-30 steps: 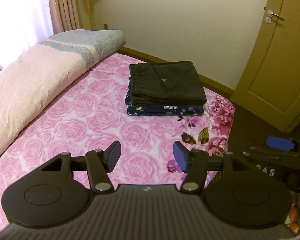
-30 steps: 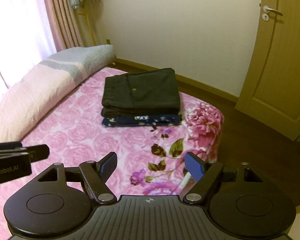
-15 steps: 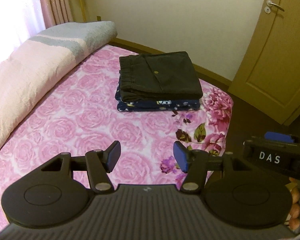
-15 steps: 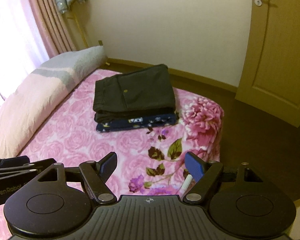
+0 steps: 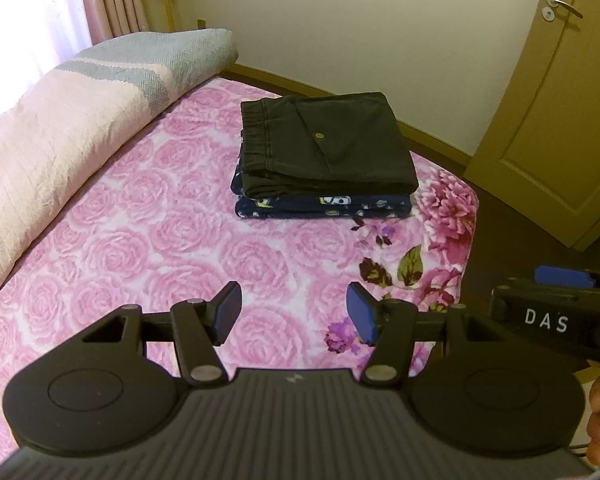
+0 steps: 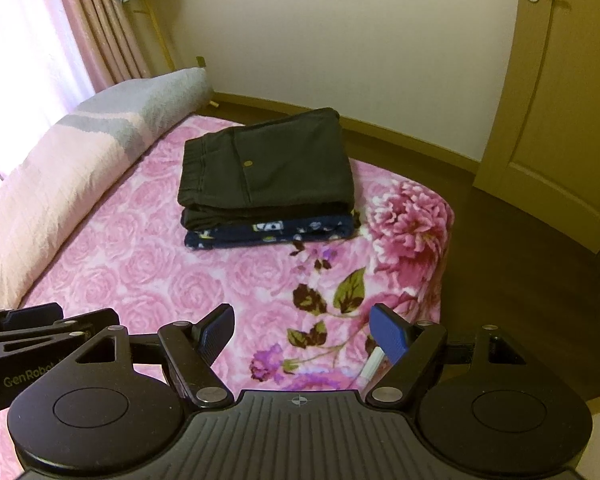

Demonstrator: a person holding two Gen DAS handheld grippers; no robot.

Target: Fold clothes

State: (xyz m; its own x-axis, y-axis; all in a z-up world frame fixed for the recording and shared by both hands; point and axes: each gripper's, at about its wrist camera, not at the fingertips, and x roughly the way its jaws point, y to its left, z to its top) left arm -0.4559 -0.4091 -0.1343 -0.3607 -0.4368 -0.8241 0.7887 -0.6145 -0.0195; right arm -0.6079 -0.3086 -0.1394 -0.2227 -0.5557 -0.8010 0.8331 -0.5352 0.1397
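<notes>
Both grippers, our left gripper (image 5: 294, 316) and right gripper (image 6: 304, 334), stand wide and empty above the pink floral bedspread (image 5: 172, 248). Ahead, folded dark trousers (image 5: 328, 144) lie stacked on a folded navy patterned garment (image 5: 324, 205), well apart from us.

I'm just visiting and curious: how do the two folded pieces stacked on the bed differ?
The dark trousers lie on top; the navy patterned garment lies underneath, only its edge showing. The dark trousers are plain, with an elastic waistband and a small button; the navy patterned garment carries light printed figures. Both are neatly folded on the pink floral bedspread, untouched by either gripper.
</notes>
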